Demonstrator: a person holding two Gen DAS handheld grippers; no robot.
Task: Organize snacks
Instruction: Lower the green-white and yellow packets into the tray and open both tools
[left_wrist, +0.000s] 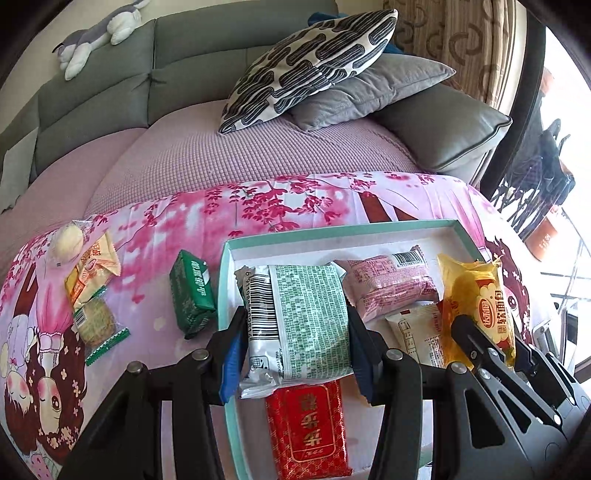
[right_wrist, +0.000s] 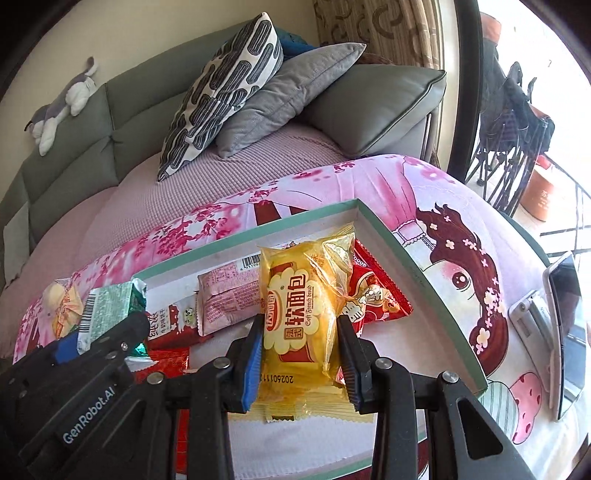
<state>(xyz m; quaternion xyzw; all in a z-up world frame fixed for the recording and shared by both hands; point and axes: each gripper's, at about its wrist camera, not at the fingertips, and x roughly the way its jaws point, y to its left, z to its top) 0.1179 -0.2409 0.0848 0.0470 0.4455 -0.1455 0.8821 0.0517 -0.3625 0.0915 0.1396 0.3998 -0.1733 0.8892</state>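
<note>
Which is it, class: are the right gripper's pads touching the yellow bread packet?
Touching. The right wrist view shows the right gripper pads pressing both sides of the yellow bread packet.

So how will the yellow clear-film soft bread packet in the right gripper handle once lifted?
The yellow clear-film soft bread packet probably dents easily: the right gripper pinches its puffy middle. Its crinkled loose ends would likely flop. The glossy film looks somewhat slippery, so it may slide if the grip loosens.
</note>
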